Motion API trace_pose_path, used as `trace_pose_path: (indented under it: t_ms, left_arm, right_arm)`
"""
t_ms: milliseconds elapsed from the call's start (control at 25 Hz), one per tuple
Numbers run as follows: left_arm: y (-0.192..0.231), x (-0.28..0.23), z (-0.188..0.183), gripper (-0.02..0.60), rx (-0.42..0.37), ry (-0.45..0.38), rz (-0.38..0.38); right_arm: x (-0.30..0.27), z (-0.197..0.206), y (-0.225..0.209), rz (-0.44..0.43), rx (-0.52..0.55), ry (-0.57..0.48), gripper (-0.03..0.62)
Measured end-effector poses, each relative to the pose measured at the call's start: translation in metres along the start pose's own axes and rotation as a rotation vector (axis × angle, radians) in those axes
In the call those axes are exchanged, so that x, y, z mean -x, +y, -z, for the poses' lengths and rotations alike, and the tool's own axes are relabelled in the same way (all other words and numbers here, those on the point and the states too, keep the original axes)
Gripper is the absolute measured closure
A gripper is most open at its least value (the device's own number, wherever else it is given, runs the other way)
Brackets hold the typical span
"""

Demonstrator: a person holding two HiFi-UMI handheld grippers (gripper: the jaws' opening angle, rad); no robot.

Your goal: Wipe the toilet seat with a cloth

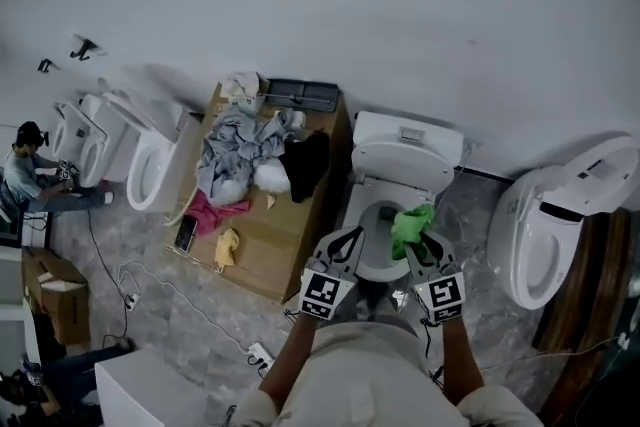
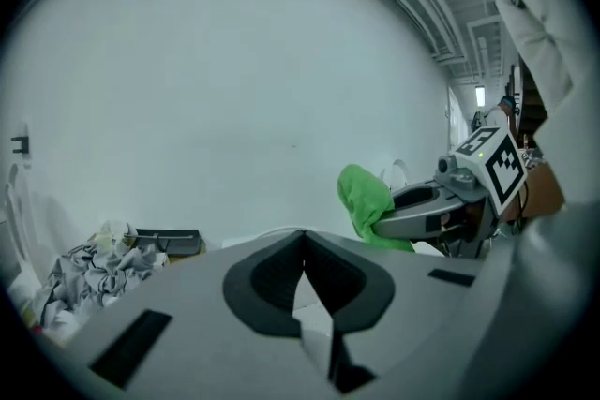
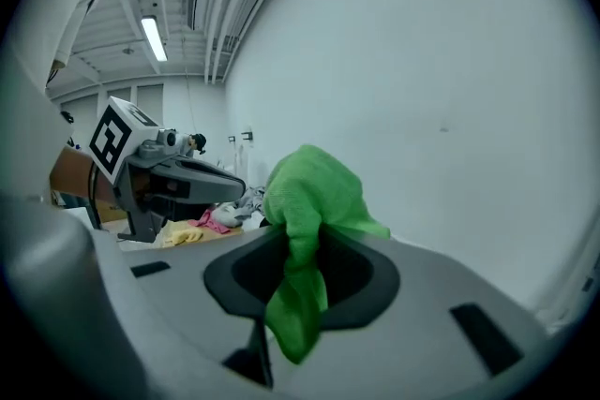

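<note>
Left gripper [image 1: 345, 250], lower centre of head view: grey body, dark padded jaws, left cube [image 1: 322, 294] with black-and-white square markers. Right gripper [image 1: 418, 253], just right of it: same build, right cube [image 1: 440, 296] likewise marked. Gripper views: broad grey jaws, black recessed pads, black rectangular slots. Person, bottom centre: pale beige top [image 1: 370, 370], short sleeves.

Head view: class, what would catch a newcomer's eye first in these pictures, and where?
A bright green cloth, pinched in the right gripper, stands out against the white toilet in front of the person. Left of that toilet, a heap of clothes sprawls across a brown platform.
</note>
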State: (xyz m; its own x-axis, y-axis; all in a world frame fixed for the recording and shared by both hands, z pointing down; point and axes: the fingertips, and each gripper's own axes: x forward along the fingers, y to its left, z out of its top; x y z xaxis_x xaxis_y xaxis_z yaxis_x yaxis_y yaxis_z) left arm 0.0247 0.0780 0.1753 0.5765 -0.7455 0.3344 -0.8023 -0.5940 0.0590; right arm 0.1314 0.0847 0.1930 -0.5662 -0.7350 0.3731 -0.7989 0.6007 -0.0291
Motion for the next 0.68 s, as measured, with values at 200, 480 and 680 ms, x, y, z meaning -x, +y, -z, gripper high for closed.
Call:
trace_pose_path:
  t_ms: [200, 480, 680]
  left_arm:
    - [-0.010, 0.015, -0.030, 0.569, -0.033, -0.048, 0.002]
    - [-0.026, 0.038, -0.051, 0.569, -0.059, -0.077, 0.070]
    - [-0.020, 0.065, -0.060, 0.569, -0.102, -0.097, 0.113]
  right_arm:
    - [0.016, -0.027, 0.007, 0.019, 0.001, -0.062, 0.499]
    - [0.038, -0.051, 0.022, 0.083, 0.045, -0.084, 0.499]
    - [0.039, -0.074, 0.042, 0.142, 0.046, -0.124, 0.499]
